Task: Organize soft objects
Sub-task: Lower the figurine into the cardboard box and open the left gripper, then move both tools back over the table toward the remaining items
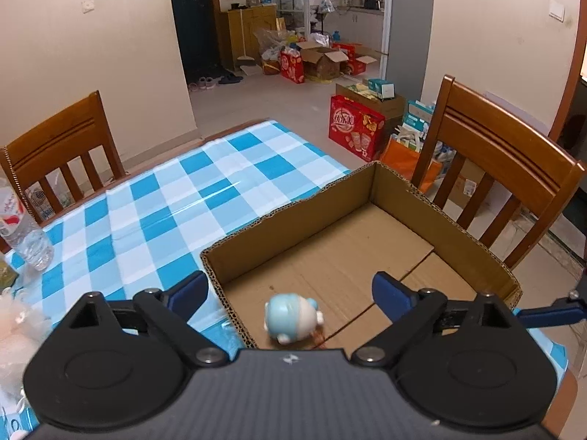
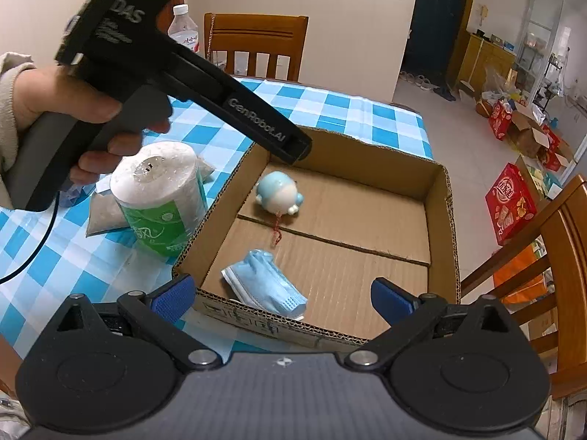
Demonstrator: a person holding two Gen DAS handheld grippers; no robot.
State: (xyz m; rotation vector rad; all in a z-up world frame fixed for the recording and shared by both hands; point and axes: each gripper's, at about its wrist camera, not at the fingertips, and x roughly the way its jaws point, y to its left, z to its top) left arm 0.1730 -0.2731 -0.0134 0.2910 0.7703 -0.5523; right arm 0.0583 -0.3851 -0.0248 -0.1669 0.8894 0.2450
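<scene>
A blue and white plush toy [image 1: 291, 317] [image 2: 279, 196] lies loose on the floor of an open cardboard box [image 1: 293, 231] [image 2: 438, 216]. My left gripper [image 1: 290, 291] [image 2: 293, 148] hangs over the box's near corner, open wide, with the toy below the gap and neither pad touching it. A pack of blue face masks [image 2: 268, 282] rests in the box by the near wall. My right gripper [image 2: 282, 297] is open at that wall with nothing held. A wrapped toilet roll [image 2: 161, 198] stands on the checked tablecloth [image 2: 44, 256] beside the box.
A clear bag of white filling [image 2: 102, 212] lies behind the roll. A fluffy peach thing [image 1: 18, 337] sits at the left edge. A water bottle [image 1: 22, 227] [image 2: 183, 29] stands near one wooden chair [image 1: 62, 143]; another chair [image 1: 495, 168] is beyond the box. A hand [image 2: 55, 99] holds the left gripper.
</scene>
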